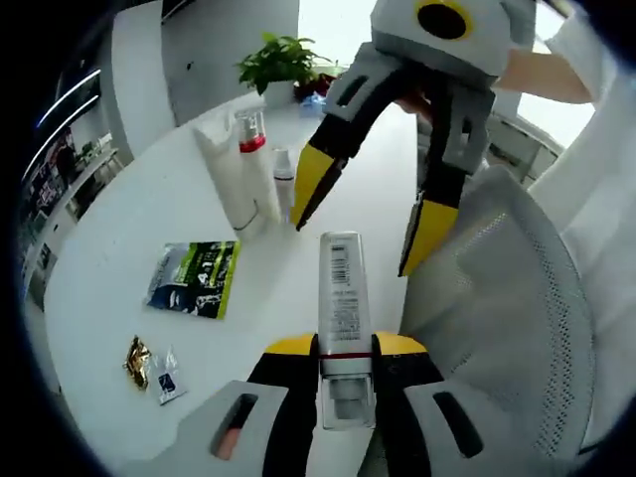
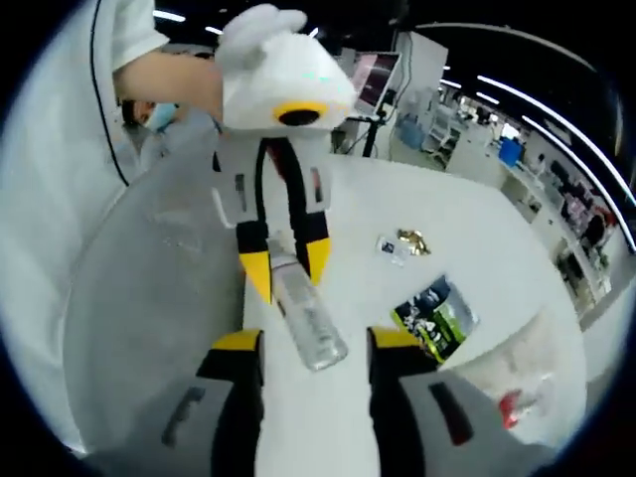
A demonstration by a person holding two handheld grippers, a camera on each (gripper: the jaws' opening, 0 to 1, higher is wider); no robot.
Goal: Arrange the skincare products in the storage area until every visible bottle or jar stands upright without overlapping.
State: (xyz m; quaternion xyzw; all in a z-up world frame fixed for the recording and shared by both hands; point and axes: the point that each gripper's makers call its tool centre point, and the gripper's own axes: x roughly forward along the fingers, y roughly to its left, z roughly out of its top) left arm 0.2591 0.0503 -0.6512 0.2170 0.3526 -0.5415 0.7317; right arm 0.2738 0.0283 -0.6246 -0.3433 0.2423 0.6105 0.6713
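Note:
My left gripper (image 1: 345, 346) is shut on a white tube with a barcode label (image 1: 343, 293), held lengthwise and pointing away from me above the white table (image 1: 119, 238). In the right gripper view the same tube (image 2: 308, 318) sticks out of the left gripper (image 2: 288, 266) toward me. Its free end lies between the jaws of my right gripper (image 2: 316, 340), which stands open with gaps on both sides. The right gripper (image 1: 370, 211) hangs open just beyond the tube's tip. A tall white tube (image 1: 224, 169), a red-banded bottle (image 1: 256, 164) and a small white bottle (image 1: 284, 181) stand upright together.
A green and black sachet (image 1: 194, 278) lies flat on the table, with a gold packet (image 1: 137, 360) and a small clear packet (image 1: 167, 376) nearer the edge. A grey mesh chair back (image 1: 507, 298) stands right of the table. A potted plant (image 1: 278, 62) sits at the far end.

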